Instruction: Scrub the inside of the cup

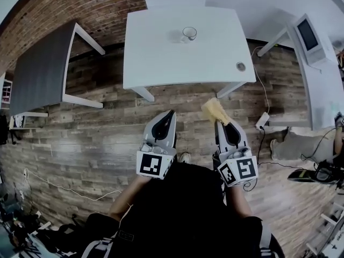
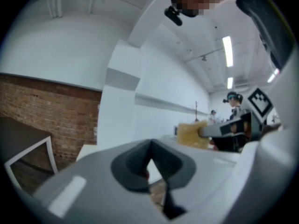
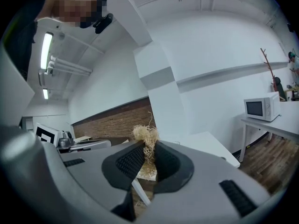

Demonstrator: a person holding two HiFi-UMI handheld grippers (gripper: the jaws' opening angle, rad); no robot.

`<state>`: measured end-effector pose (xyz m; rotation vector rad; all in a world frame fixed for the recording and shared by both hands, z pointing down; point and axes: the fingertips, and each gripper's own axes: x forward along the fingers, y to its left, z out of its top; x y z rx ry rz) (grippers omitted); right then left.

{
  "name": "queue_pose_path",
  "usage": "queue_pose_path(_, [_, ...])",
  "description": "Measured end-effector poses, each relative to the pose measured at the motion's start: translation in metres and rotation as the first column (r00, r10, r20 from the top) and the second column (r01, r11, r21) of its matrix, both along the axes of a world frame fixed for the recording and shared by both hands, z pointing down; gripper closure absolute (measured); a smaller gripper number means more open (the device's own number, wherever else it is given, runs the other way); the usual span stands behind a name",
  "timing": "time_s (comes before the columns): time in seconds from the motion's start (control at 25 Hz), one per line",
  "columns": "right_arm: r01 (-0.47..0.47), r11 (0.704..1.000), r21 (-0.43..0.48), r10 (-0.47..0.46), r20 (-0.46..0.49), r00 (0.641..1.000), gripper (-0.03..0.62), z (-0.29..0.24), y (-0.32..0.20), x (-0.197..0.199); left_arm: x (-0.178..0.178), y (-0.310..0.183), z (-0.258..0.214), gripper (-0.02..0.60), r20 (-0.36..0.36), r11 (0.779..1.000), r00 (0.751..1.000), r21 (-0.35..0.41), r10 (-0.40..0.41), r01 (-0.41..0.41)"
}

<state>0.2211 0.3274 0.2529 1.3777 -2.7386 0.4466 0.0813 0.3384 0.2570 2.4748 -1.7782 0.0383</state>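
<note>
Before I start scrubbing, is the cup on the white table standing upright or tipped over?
Upright: the cup stands on the white table, its round rim facing up.

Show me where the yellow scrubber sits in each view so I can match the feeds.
Head view: scrubber right of centre, sticking out from the tips of the right gripper.
Left gripper view: scrubber right of centre, at mid-height, on the end of the right gripper.
Right gripper view: scrubber at centre, pinched between the jaws.
Shared landmark: brick wall, upper left in the head view, left in the left gripper view, behind the scrubber in the right gripper view.
</note>
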Motion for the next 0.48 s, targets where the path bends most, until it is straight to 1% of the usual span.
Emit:
queue_pose_path(0.12, [-0.009,1.000,-0.007,0.009,-0.005,1.000,0.549,0.001,-0.032,-0.016,-0.015,-0.036,0.004,0.578,-0.003,1.000,1.000,-0.010,0.015,-0.015])
queue_pose_path(0.24, [-0.019,1.000,-0.015,0.019,-0.015,1.000,0.549,0.003,-0.065,-0.032,-0.031,-0.070,0.008,0.578,0.009,0.999,0.999,-0.018,0.032,-0.032])
queue_pose_path(0.48, [-0.073,0.997,-0.036,0.072,-0.027,0.997,0.549,0.000,-0.130,-0.063,-0.066,-0.141,0.008,0.578,0.018,0.997,0.997,-0.027,0.075,-0.074])
